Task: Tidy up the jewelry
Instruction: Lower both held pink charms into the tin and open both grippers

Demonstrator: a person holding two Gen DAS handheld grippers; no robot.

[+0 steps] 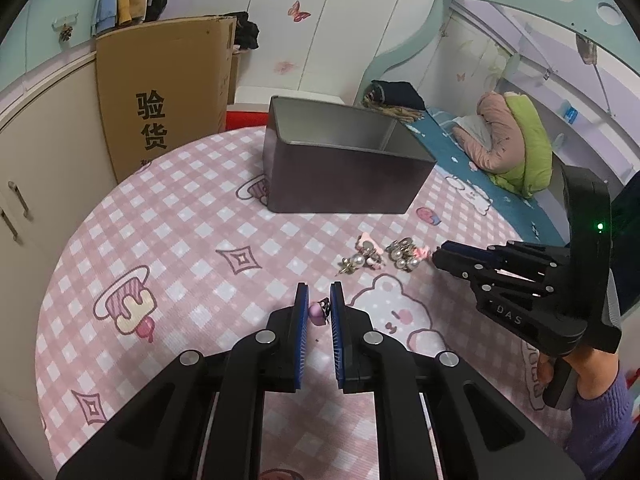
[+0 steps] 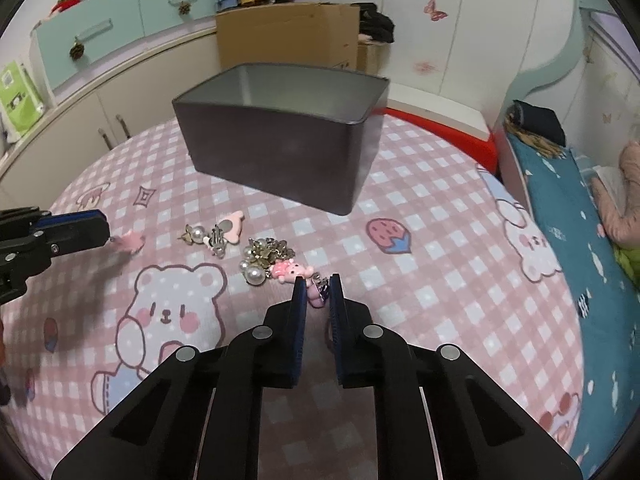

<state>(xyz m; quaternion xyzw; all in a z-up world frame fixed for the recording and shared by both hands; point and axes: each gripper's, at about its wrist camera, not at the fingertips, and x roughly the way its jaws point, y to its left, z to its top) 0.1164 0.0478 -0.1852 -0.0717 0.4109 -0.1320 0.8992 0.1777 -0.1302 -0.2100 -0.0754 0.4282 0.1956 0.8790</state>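
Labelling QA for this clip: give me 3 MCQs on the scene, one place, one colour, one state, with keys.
1. Where is the tin box relative to the loose jewelry?
A. beyond it on the tablecloth
B. under it
C. on the bed

2. What colour is the tablecloth?
A. green stripes
B. pink and white checks
C. plain black

3. What is the left gripper doing?
A. wide open, empty
B. closed on a small pink piece
C. inside the box

Key: A, box stands farther back; B, checks visible throughout; B, small pink piece sits between its fingers.
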